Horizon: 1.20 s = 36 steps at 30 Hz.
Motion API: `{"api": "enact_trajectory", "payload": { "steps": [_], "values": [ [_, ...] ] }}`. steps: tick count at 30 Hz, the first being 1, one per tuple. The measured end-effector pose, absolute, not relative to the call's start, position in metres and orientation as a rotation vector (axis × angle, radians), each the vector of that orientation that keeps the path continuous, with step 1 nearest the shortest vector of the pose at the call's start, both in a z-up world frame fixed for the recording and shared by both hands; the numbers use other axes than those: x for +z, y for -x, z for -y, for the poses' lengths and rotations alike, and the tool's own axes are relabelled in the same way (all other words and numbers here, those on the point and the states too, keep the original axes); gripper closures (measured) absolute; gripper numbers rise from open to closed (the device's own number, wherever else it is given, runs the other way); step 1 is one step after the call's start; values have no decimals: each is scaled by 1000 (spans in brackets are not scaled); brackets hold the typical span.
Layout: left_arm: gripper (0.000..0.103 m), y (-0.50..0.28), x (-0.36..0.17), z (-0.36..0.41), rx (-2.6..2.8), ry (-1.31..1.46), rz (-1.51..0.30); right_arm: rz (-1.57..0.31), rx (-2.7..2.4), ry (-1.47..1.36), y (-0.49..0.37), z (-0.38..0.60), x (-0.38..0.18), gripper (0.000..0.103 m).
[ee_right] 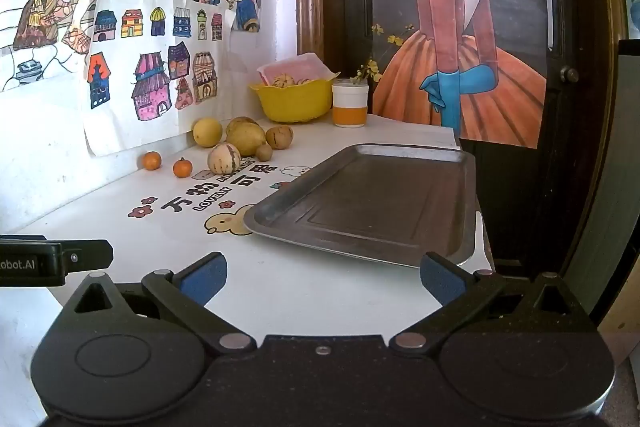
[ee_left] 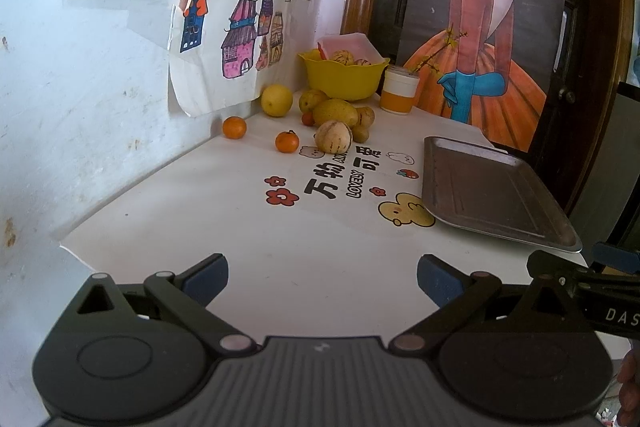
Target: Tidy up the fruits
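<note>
Loose fruit lies in the table's far corner: two small oranges (ee_left: 234, 127) (ee_left: 287, 141), a yellow lemon (ee_left: 277, 100), a large yellow pear (ee_left: 334, 112) and a striped cream melon (ee_left: 333, 136). The same melon (ee_right: 224, 157) and lemon (ee_right: 207, 132) show in the right wrist view. A bare metal tray (ee_right: 376, 203) rests at the right, also visible as the tray (ee_left: 488, 191) in the left view. My left gripper (ee_left: 322, 281) is open over the near table, holding nothing. My right gripper (ee_right: 323, 279) is open beside the tray's near edge, also holding nothing.
A yellow bowl (ee_left: 344, 77) holding several striped fruits stands behind the pile, with an orange-and-white cup (ee_left: 398, 89) beside it. Drawings hang on the left wall. A poster leans on a dark wooden door behind. The white table (ee_left: 280, 247) carries printed cartoon decals.
</note>
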<state>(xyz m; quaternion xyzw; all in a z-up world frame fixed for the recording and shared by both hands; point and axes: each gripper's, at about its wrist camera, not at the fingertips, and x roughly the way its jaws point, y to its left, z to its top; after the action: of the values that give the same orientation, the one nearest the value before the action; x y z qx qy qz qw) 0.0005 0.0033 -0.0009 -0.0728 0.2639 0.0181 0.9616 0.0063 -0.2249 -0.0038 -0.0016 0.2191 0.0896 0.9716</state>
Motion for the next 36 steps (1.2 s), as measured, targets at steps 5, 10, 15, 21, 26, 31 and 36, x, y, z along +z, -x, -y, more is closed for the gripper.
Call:
{"api": "enact_trajectory", "payload": {
  "steps": [5, 10, 15, 21, 26, 31, 36],
  "values": [
    [0, 0, -1, -3, 36, 148, -535, -442, 181, 4, -6, 224, -4, 1],
    [0, 0, -1, -3, 36, 149, -535, -442, 181, 4, -6, 224, -4, 1],
    [0, 0, -1, -3, 36, 149, -534, -444, 182, 4, -6, 224, -5, 1],
    [0, 0, -1, -3, 36, 149, -535, -444, 181, 4, -6, 224, -5, 1],
    [0, 0, -1, -3, 37, 150, -535, -445, 181, 5, -6, 226, -4, 1],
    [0, 1, -2, -5, 41, 153, -538, -454, 190, 9, -6, 224, -5, 1],
    [0, -4, -3, -7, 88, 147, -584, -500, 233, 19, -11, 220, -8, 1]
  ]
}}
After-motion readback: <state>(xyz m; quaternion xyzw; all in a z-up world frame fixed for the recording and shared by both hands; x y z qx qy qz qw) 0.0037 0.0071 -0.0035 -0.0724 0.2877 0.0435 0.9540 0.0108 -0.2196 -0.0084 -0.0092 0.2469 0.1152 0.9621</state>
